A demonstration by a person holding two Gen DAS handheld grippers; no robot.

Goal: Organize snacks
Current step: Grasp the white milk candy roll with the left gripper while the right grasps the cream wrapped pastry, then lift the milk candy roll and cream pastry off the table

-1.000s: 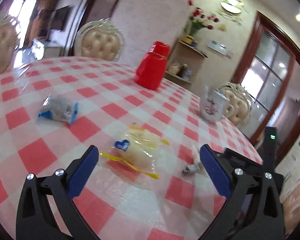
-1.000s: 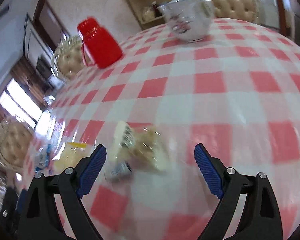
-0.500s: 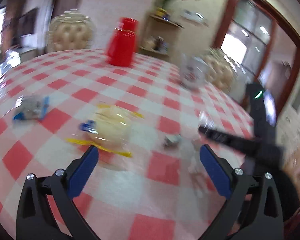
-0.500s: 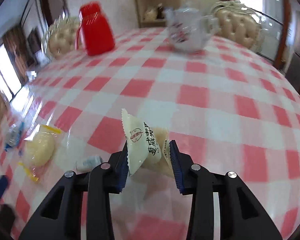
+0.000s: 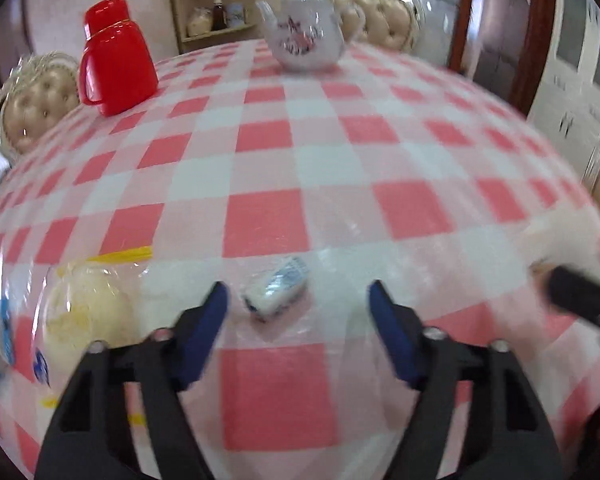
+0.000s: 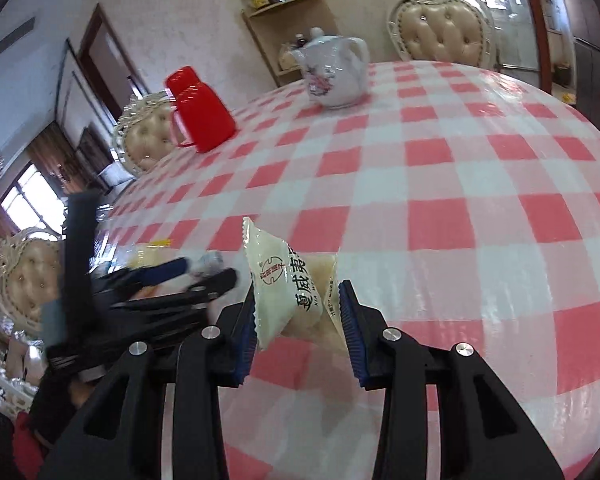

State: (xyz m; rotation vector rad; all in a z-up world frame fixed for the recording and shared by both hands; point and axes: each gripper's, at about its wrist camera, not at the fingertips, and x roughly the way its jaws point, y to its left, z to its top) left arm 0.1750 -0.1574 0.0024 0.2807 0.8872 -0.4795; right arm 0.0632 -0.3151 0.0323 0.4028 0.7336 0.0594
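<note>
A: Right gripper (image 6: 298,312): your blue pads are pinched on the cream-white crinkle-edged snack packet (image 6: 288,284), which hangs clear of the red-and-white checked tablecloth (image 6: 440,184). Left gripper (image 5: 298,312): jaws closing, half spread. The small blue-and-white wrapped candy (image 5: 276,290) lies between them on the cloth near the table's front edge, and the pads are not yet on it.

B: How do you finish the left-hand step well?

A: Judgement: centre the candy between the pads before they meet, and keep the tips low to the cloth so the slick wrapper cannot squirt out. Mind the clear yellow-trimmed bag with a pale bun (image 5: 86,314), just beside your left finger toward the front-left edge.

B: Writing?

A: The held packet shows a red round logo and dark Chinese characters; I cannot read them with confidence. Candy print is blurred. The white floral teapot (image 5: 304,38) and the red plastic jug (image 5: 114,56) stand well apart near the far edge.
</note>
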